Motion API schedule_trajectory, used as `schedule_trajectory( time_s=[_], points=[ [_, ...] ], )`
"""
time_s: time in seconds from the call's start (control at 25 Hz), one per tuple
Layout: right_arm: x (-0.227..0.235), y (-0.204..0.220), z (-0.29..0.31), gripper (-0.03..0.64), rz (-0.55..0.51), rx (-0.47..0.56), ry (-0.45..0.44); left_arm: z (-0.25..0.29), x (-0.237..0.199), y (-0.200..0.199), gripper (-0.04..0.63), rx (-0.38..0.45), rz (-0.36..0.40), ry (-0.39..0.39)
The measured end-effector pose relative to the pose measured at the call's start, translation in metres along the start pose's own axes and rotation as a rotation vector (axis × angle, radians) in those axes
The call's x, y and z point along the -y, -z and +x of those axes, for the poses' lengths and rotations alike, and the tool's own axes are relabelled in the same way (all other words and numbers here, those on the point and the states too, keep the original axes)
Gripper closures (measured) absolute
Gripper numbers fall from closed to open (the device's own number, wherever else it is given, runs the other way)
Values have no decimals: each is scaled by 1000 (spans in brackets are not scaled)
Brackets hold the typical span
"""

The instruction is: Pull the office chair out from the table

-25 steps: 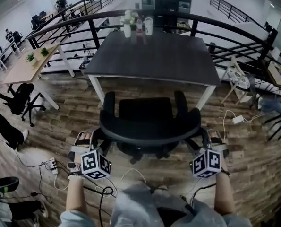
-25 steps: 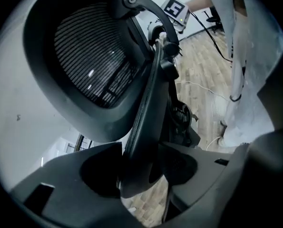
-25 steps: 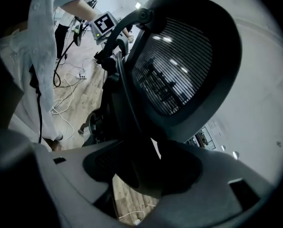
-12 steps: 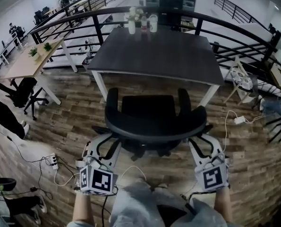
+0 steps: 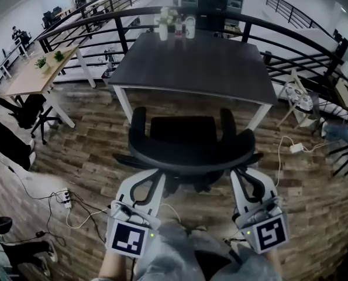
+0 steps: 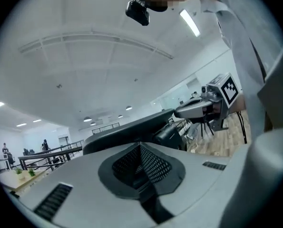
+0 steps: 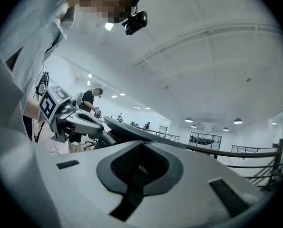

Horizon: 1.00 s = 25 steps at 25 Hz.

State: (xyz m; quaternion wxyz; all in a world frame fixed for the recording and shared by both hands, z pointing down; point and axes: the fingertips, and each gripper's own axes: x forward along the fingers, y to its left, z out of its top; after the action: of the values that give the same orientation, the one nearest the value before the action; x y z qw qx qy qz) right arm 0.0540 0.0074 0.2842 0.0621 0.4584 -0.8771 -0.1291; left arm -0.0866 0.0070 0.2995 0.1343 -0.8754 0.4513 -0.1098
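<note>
The black office chair [image 5: 191, 148] stands on the wooden floor just in front of the dark table [image 5: 191, 63], its curved backrest toward me. My left gripper [image 5: 155, 179] is behind the backrest's left end and my right gripper [image 5: 240, 175] behind its right end, both pointing level at it. Each is shut with nothing between its jaws. In the left gripper view the shut left gripper [image 6: 140, 146] faces the backrest [image 6: 127, 129], with the right gripper [image 6: 198, 109] beyond. In the right gripper view the shut right gripper [image 7: 142, 146] faces the backrest [image 7: 127, 129], with the left gripper [image 7: 67, 118] alongside.
A vase and bottles [image 5: 175, 27] stand at the table's far edge, before a black railing [image 5: 290, 34]. Cables and a power strip [image 5: 65, 199] lie on the floor at left, a white adapter [image 5: 295, 148] at right. Another desk [image 5: 36, 72] and chair [image 5: 24, 113] are at left.
Both grippers rose from low beside the chair to behind its backrest, rolled so their marker cubes face up, and their jaws went from open to shut. The chair stayed put.
</note>
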Motion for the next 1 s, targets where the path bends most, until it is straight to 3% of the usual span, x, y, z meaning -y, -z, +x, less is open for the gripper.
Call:
schedule_trajectory(
  time_s=[0.24,1.0],
  points=[
    [2,-1,-6,614,106,45,13,-3,5,-18,596,53,-60,6],
    [4,-4,-6,615,103,53,20,-3,6,-19,597,60,-65,-5]
  ],
)
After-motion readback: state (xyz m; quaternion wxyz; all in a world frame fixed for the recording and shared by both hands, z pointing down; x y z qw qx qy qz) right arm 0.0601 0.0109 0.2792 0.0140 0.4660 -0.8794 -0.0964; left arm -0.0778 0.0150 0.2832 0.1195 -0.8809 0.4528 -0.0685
